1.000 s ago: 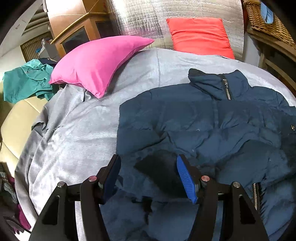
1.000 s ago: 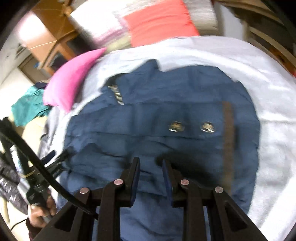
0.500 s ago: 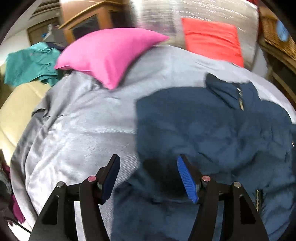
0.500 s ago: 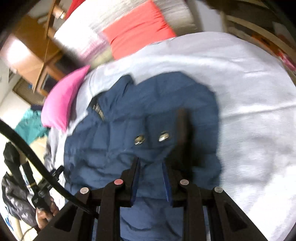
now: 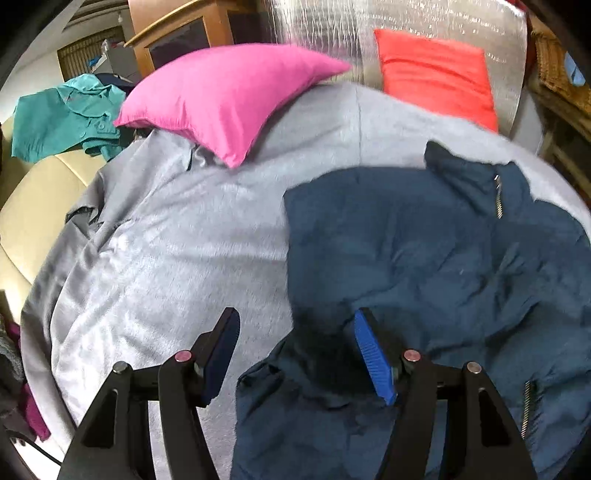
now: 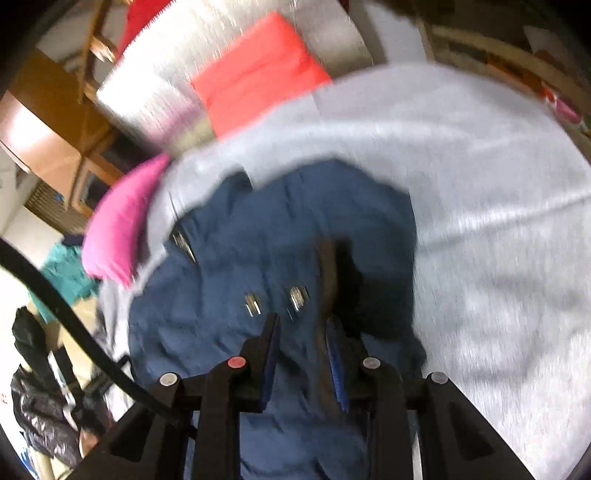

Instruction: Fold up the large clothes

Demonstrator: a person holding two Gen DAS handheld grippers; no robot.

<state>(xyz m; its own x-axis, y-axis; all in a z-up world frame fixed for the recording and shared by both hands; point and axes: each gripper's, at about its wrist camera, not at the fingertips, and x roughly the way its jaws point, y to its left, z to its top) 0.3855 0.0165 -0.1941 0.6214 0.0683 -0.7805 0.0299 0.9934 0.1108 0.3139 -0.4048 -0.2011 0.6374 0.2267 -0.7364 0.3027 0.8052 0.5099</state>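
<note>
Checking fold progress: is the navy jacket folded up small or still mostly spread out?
Mostly spread. The navy jacket lies broad across the grey bedcover, collar and zipper showing; neither sleeve shows spread out to the side.

Bed cover: grey blanket, rumpled at its left edge.
Pillows: pink pillow beside a red cushion.
Headboard: silvery quilted panel.
Behind: wooden cabinet.
Left: teal shirt on cream upholstery.
</note>
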